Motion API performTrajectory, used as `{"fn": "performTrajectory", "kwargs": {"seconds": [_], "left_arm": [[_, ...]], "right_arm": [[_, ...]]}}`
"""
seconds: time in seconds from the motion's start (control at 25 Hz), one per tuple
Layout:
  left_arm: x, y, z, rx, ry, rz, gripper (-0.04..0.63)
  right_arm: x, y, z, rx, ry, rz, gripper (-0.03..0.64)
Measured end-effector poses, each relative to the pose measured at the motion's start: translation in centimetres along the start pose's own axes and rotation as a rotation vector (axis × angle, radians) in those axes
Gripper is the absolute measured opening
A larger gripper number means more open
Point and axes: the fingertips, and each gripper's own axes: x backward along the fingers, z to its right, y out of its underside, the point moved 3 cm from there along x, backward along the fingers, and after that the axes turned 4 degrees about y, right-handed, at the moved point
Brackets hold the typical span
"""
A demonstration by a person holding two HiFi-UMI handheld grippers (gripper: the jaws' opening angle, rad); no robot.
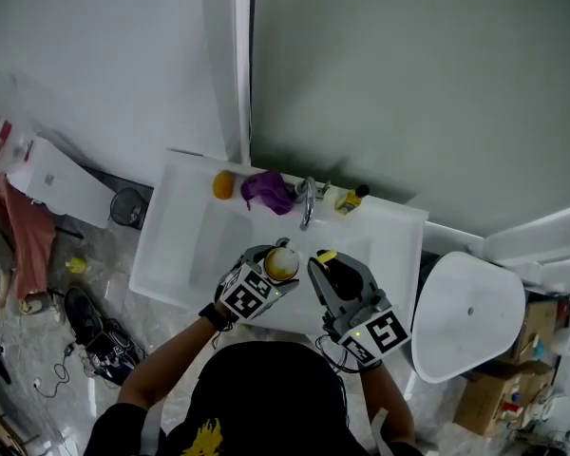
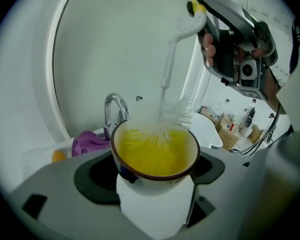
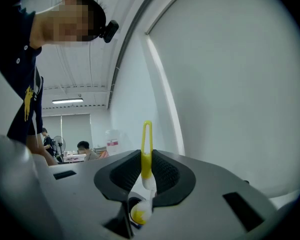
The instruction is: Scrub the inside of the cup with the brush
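Stands over a white sink [image 1: 176, 245], one gripper in each hand, both held above the front part of the basin.

Holds the cup [image 2: 155, 184] in the left gripper [image 1: 275, 270]. Keeps the jaws as wide apart as the cup and presses them on its white outer wall from both sides. Carries the cup with the mouth upward, tilted a little toward that gripper's camera, so that the yellow inside and the dark brown rim are visible.

Grips the brush [image 2: 166, 79] in the right gripper [image 3: 146, 181], just to the right of the cup in the head view. Keeps these jaws nearly together, clamped on the thin handle, with the yellow loop end standing up past the pads. Lets the pale, bent handle run down from this gripper to the cup. Has the white bristles at the far side of the cup's mouth (lower part dipped into the yellow inside, upper part spread above the rim).

Further back at the sink, well apart from both grippers: a chrome faucet [image 1: 307, 202], a purple cloth [image 1: 266, 191] just left of it, an orange round thing [image 1: 223, 185] beside the cloth, and a small bottle [image 1: 351, 199] right of the faucet.
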Motion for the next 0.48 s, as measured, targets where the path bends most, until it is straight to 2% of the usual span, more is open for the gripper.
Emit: {"fn": "performTrajectory", "kwargs": {"seconds": [0.2,0.32,0.48], "left_arm": [[-0.1,0.4,0.3,-0.019,0.011,-0.015,0.414],[-0.9,0.2,1.1,-0.074,0.018,-0.029,0.414],[-1.7,-0.4,3.5,-0.107,0.067,-0.019,0.414]], "right_arm": [[0.5,0.1,-2.9,0.049,-0.042,-0.011,0.087],[-0.4,-0.3,-5.4,0.130,-0.094,-0.011,0.087],[-1.3,-0.5,-4.7,0.142,-0.078,-0.027,0.087]]}}
